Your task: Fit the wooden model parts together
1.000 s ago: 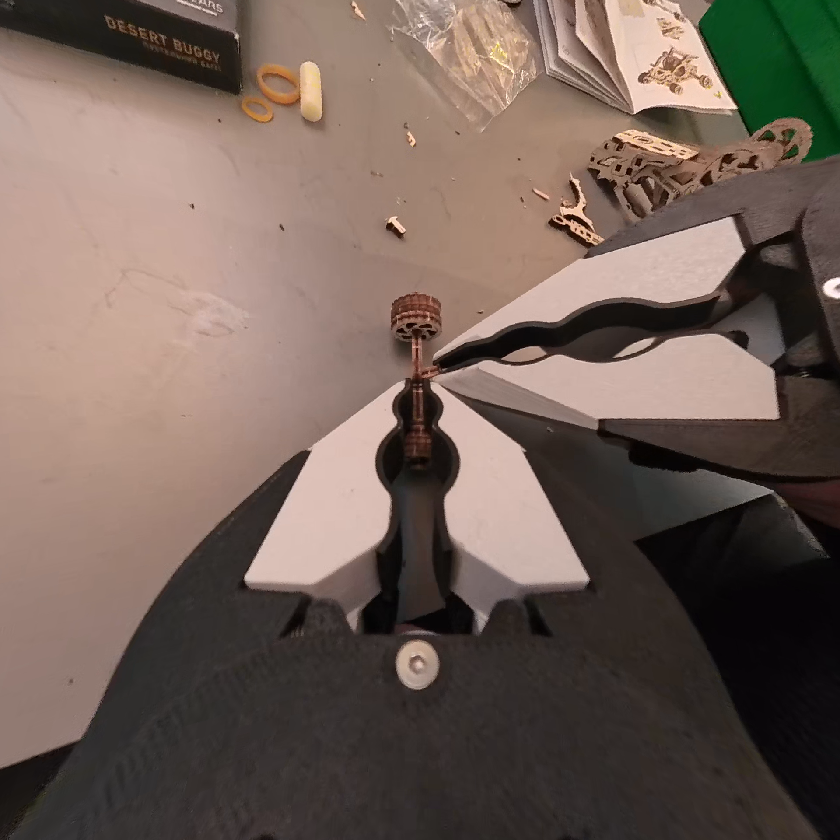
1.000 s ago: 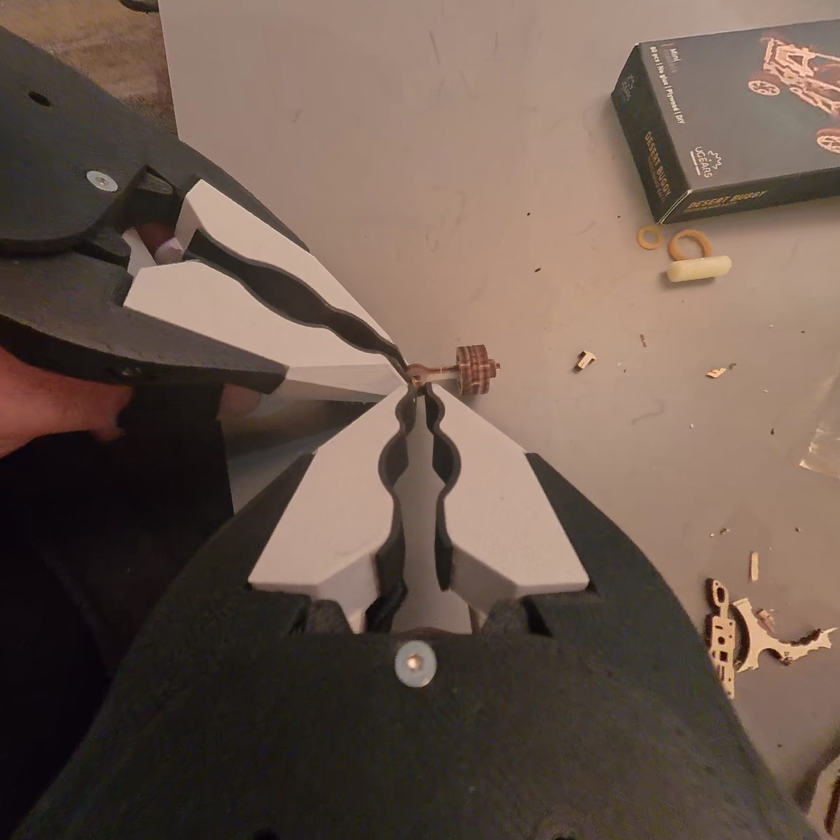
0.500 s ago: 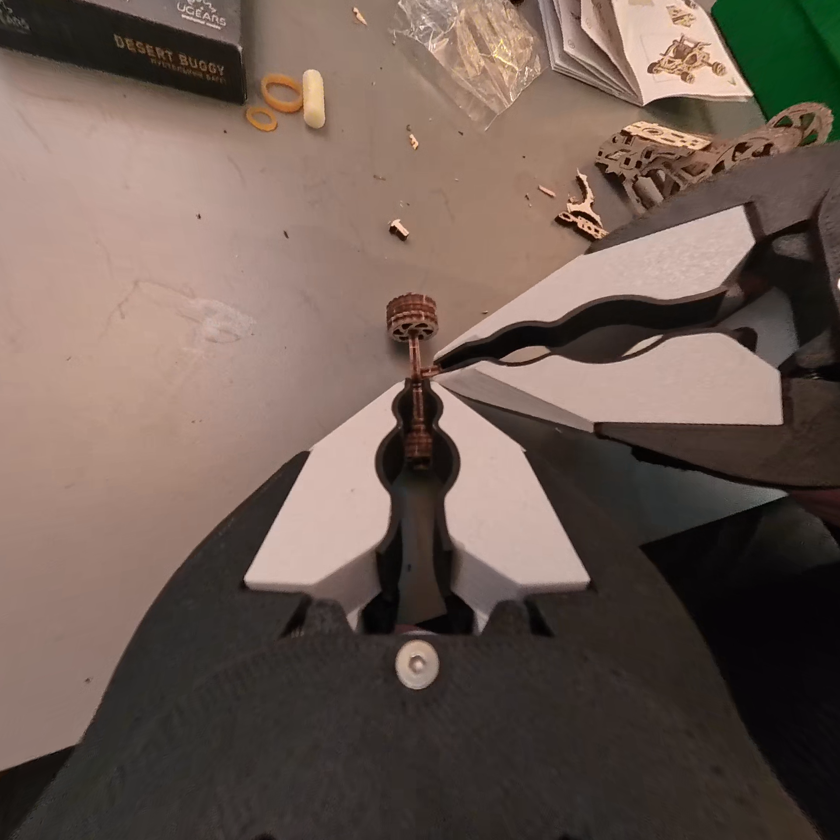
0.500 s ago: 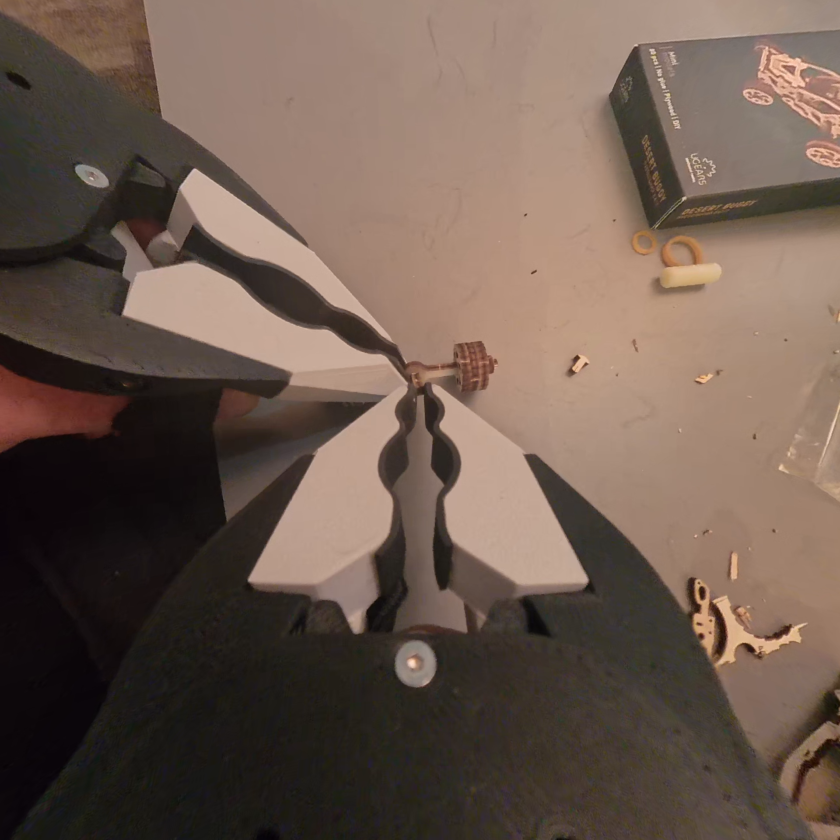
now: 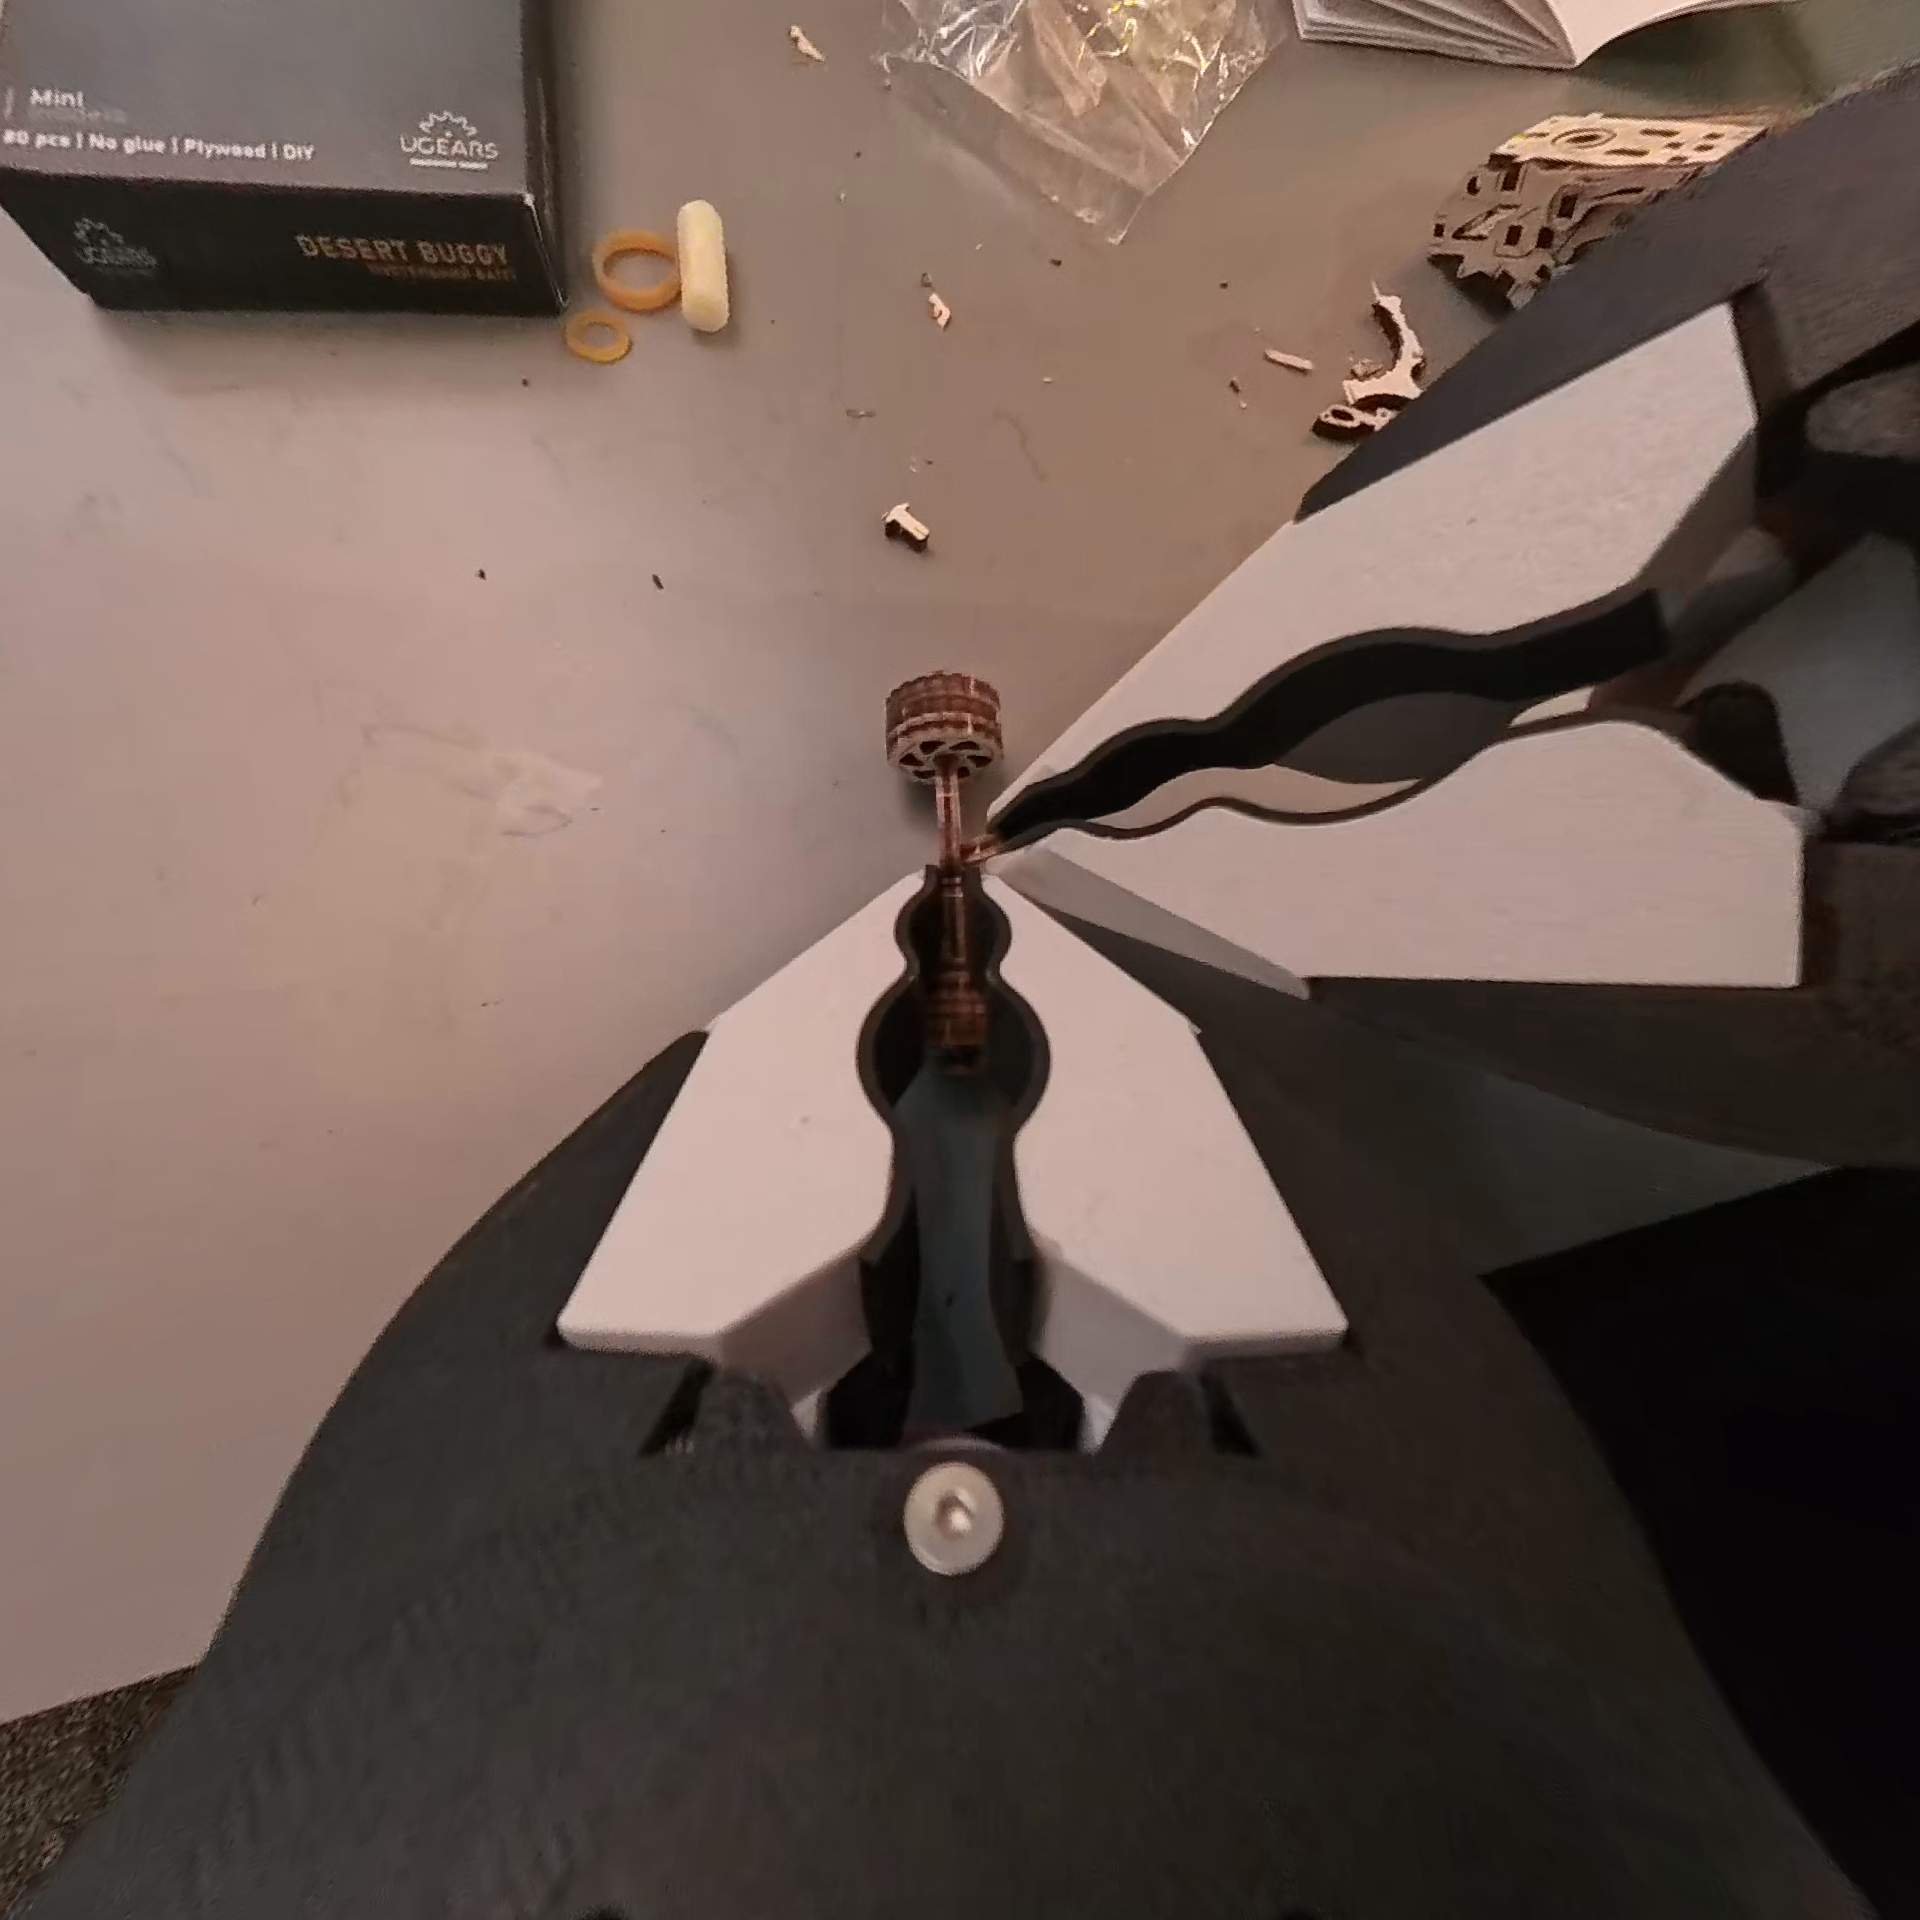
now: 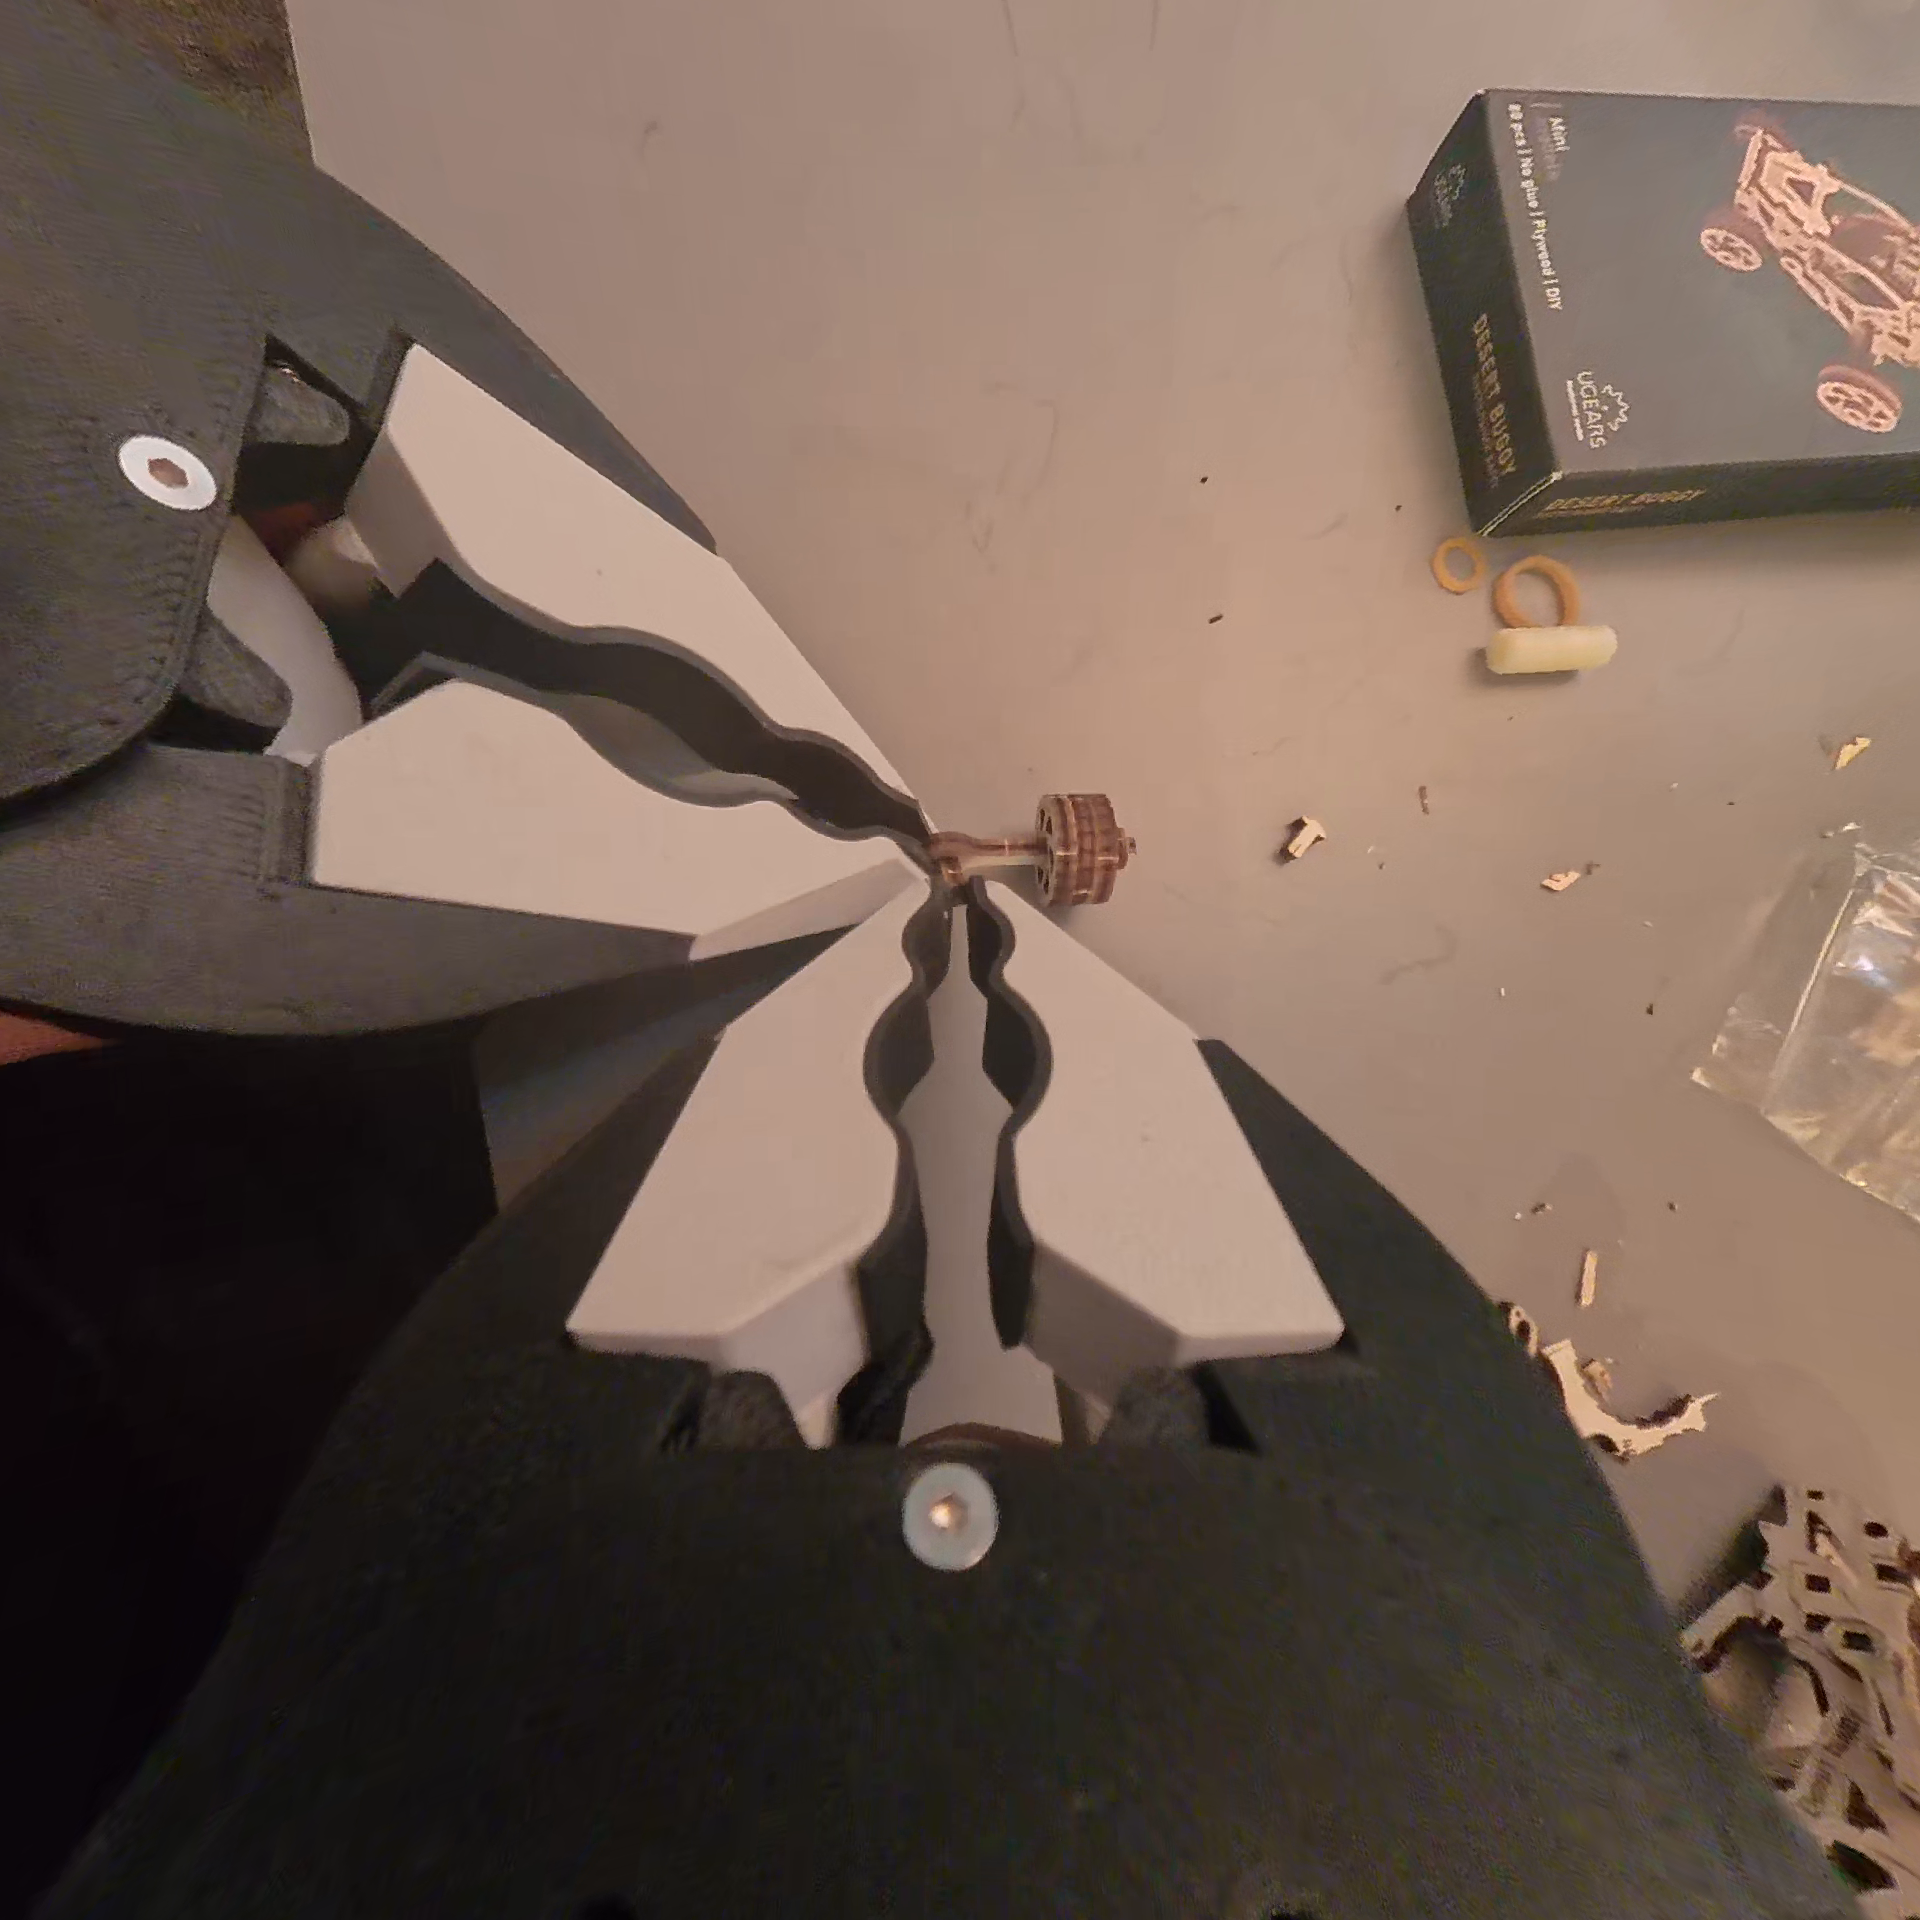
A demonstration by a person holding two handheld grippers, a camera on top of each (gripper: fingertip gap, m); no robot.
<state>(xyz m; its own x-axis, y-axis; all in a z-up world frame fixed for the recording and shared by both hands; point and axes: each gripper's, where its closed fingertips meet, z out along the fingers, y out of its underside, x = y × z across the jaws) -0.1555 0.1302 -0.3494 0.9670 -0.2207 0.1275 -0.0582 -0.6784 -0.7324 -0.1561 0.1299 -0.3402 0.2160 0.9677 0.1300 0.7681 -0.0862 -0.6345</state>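
Together, our two grippers meet above the grey table (image 5: 312,883). Our left gripper (image 5: 954,883) is clamped on the wooden axle (image 5: 956,925), whose far wheel (image 5: 943,719) sticks out past the tips while a second wheel (image 5: 958,1006) sits between the fingers. Our right gripper (image 6: 958,902) pinches a tiny wooden piece (image 5: 977,852) against the axle from the side. Farther off lie the dark kit box (image 6: 1683,312), two rubber rings (image 5: 632,272), a pale wax stick (image 5: 702,266) and a clear plastic bag (image 5: 1070,94).
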